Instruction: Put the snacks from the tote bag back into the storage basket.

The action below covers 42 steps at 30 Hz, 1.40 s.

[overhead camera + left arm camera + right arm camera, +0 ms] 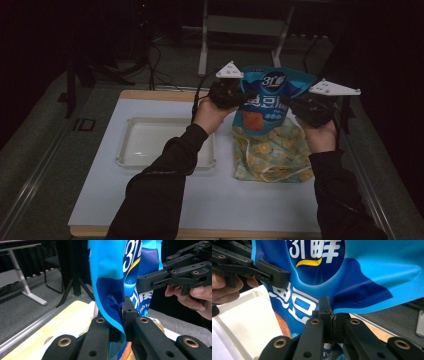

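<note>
The surface [165, 200] is a pale board with a wooden edge, and two things lie on it — a shallow white tray [131, 145] on the left half, and a yellow-patterned cloth bag [272, 152] on the right half, the two just beside each other but apart.

Above the cloth bag hangs a blue snack packet [265, 97], upright, its long axis running top to bottom and its printed face turned toward the person. Its lower end overlaps the top of the cloth bag in the high view; whether it sits inside the bag's mouth or hangs in front of it cannot be told.

The packet is held between the two claws, one on each upper side edge. The left claw [239, 98] is closed tight on the packet's left edge, and the left gripper view shows the foil pinched flat between the jaws. The right claw [295, 103] is likewise clamped on the opposite edge, the jaws meeting on a crease of foil in the right gripper view.

Neither hand is nearer — the packet spans straight across from one claw to the other. The tray lies down and to the left of the packet, on the left claw's side, so a move there would likely be led by that hand.
</note>
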### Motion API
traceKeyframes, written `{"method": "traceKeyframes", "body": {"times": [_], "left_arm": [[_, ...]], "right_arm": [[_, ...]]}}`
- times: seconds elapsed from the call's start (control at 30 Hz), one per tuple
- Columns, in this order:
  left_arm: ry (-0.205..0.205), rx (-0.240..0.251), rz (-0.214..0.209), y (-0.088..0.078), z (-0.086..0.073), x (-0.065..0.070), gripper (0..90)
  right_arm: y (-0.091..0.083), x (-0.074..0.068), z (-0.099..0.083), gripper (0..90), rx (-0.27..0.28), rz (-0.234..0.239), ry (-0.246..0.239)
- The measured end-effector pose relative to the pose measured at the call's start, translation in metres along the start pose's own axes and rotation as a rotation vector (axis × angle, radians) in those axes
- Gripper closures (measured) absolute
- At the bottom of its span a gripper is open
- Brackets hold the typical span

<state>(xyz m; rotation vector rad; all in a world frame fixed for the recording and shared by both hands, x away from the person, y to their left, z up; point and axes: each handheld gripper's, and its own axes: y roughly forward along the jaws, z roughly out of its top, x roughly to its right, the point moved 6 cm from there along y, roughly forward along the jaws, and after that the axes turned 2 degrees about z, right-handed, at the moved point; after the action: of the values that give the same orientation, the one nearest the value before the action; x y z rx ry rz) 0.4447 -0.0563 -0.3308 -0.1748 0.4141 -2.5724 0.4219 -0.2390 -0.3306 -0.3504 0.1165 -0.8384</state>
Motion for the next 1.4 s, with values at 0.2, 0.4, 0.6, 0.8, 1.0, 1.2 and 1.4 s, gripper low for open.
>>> {"method": "traceKeyframes", "body": {"times": [0.2,0.4,0.6,0.8,1.0,1.2,1.4], "left_arm": [[-0.004,0.002,0.024,-0.018,-0.003,-0.006,87.9],[-0.007,0.003,0.05,-0.038,-0.008,-0.014,87.9],[-0.019,0.005,0.08,-0.062,-0.016,-0.024,88.0],[-0.028,0.003,0.105,-0.082,-0.023,-0.033,88.0],[-0.032,-0.001,0.13,-0.103,-0.03,-0.04,88.1],[-0.029,-0.003,0.156,-0.122,-0.037,-0.047,88.1],[-0.047,0.008,0.179,-0.147,-0.048,-0.059,88.1]], "right_arm": [[0.013,-0.015,0.008,89.2,0.005,0.028,-0.011],[0.025,-0.028,0.014,89.2,0.006,0.05,-0.02],[0.042,-0.046,0.021,89.2,0.007,0.08,-0.036],[0.057,-0.063,0.027,89.2,0.006,0.105,-0.048],[0.071,-0.079,0.032,89.2,0.003,0.133,-0.062],[0.087,-0.099,0.038,89.2,0.003,0.155,-0.076],[0.102,-0.118,0.044,89.2,-0.004,0.172,-0.091]]}}
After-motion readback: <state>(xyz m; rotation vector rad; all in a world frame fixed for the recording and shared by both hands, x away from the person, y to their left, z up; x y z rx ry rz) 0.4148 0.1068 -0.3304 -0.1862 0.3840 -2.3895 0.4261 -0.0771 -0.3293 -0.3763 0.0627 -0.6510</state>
